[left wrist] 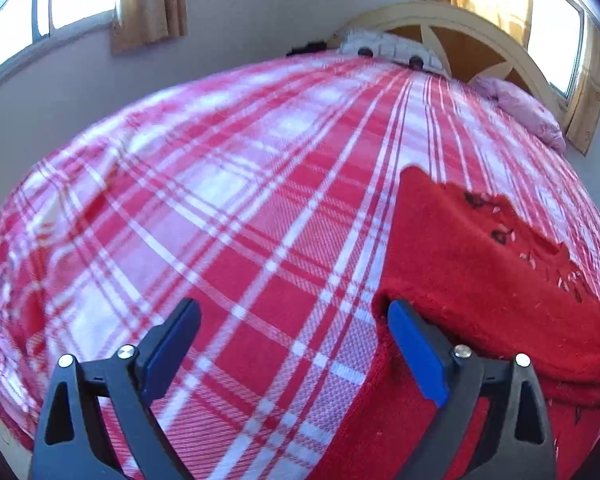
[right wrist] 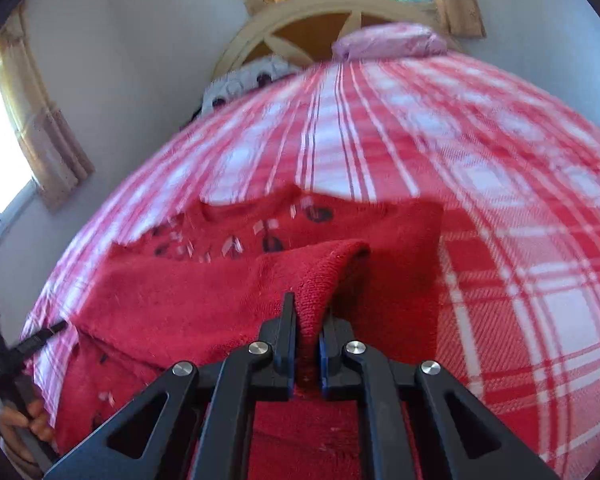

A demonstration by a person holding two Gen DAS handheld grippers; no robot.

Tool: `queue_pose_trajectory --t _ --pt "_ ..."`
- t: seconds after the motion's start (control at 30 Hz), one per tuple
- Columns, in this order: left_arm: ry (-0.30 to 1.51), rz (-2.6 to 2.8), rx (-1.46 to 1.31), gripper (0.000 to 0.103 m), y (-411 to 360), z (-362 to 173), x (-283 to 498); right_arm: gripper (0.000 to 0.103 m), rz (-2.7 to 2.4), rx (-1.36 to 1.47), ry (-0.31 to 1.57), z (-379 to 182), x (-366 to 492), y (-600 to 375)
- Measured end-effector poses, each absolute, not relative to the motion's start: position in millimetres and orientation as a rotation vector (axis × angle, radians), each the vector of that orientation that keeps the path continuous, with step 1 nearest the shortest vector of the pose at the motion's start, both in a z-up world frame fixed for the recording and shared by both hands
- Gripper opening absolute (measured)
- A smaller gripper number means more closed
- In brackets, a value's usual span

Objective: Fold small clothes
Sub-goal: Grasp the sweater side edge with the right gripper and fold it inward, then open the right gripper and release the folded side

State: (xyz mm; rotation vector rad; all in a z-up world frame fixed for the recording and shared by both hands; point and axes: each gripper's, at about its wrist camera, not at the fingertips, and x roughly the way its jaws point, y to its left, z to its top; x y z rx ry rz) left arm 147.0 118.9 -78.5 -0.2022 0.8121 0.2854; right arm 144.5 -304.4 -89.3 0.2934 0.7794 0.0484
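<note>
A red knitted sweater (right wrist: 172,292) with a dark and white pattern near its collar lies partly folded on the red-and-white checked bedspread (right wrist: 480,184). My right gripper (right wrist: 307,320) is shut on a raised fold of the sweater, which stands up between its blue pads. In the left wrist view the sweater (left wrist: 492,264) lies at the right, its left edge against the right finger. My left gripper (left wrist: 294,322) is open over the bedspread (left wrist: 220,208), with nothing between its fingers. The left gripper (right wrist: 24,348) also shows at the left edge of the right wrist view, held by a hand (right wrist: 32,420).
At the bed's head stand a cream and brown wooden headboard (right wrist: 300,28), a pink pillow (right wrist: 392,42) and a white patterned cushion (right wrist: 248,76). Windows with tan curtains (right wrist: 48,136) flank the bed. The bedspread stretches wide to the left of the sweater in the left wrist view.
</note>
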Motion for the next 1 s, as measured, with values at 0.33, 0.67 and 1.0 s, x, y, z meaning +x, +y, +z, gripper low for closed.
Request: queue_pose_trajectory --t 0.33,0.67,1.0 --pt "0.733 0.17 -0.102 0.097 85.1 -53.2 169.4 0.008 -0.002 0.255 0.679 -69.8 126.1 -301.2" --pt "0.875 0.289 -0.082 0.099 79.5 -100.6 199.4 0.009 0.011 0.304 0.778 -94.5 138.6 -319.0" --pt "0.814 0.365 -0.085 0.097 111.1 -71.1 187.0 0.023 -0.077 0.276 0.621 -58.8 108.7 -319.8"
